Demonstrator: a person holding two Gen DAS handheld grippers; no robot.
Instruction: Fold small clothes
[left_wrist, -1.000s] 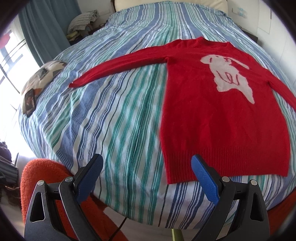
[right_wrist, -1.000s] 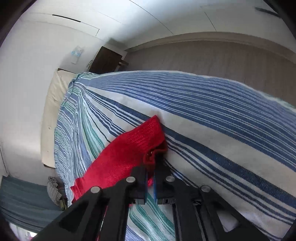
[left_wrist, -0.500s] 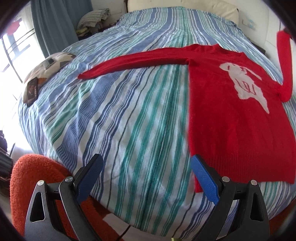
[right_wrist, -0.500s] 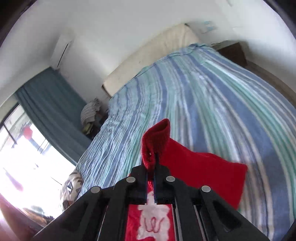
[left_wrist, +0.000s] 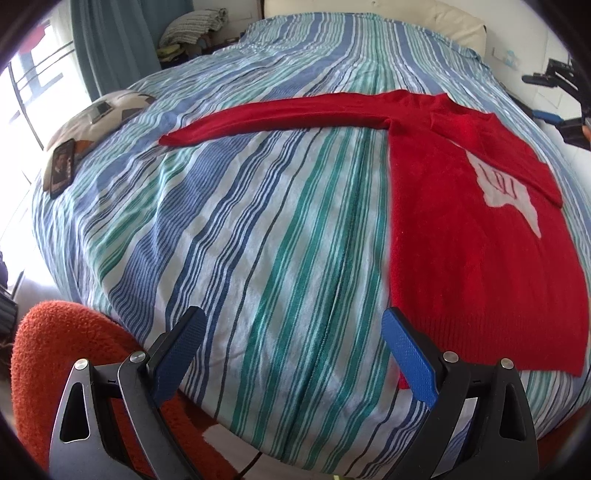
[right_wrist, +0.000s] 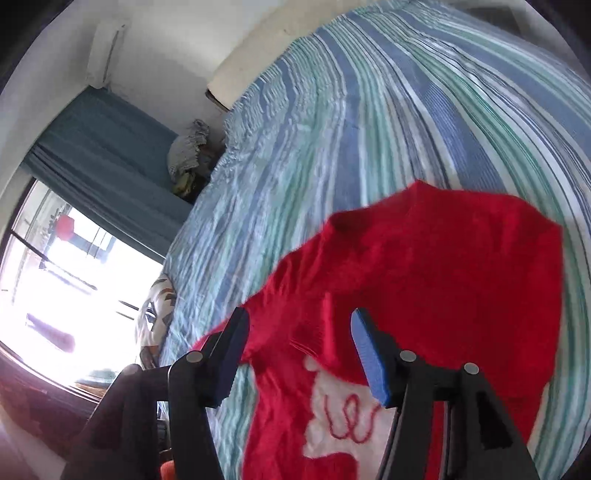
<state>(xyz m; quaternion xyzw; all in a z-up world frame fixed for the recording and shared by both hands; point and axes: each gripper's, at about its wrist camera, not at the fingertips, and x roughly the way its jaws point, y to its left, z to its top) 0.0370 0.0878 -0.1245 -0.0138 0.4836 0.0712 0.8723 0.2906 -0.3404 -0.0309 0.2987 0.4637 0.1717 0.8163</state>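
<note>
A red sweater (left_wrist: 461, 236) with a white animal picture lies flat on the striped bed (left_wrist: 258, 229). One sleeve (left_wrist: 280, 114) stretches out to the left. The other sleeve (left_wrist: 491, 147) lies folded across the chest, over part of the picture. My left gripper (left_wrist: 291, 350) is open and empty above the bed's near edge, left of the hem. My right gripper (right_wrist: 299, 350) is open and empty above the folded sleeve (right_wrist: 443, 266); it also shows at the right edge of the left wrist view (left_wrist: 565, 107).
A patterned cushion (left_wrist: 99, 114) and a dark phone (left_wrist: 61, 166) lie at the bed's left side. An orange fuzzy seat (left_wrist: 66, 339) sits below the near edge. Blue curtains (right_wrist: 103, 155), a bright window and piled clothes (left_wrist: 195, 27) stand beyond.
My right gripper carried the sleeve cuff up and over the sweater's chest, then opened and let it go. My left gripper stayed open and drifted left.
</note>
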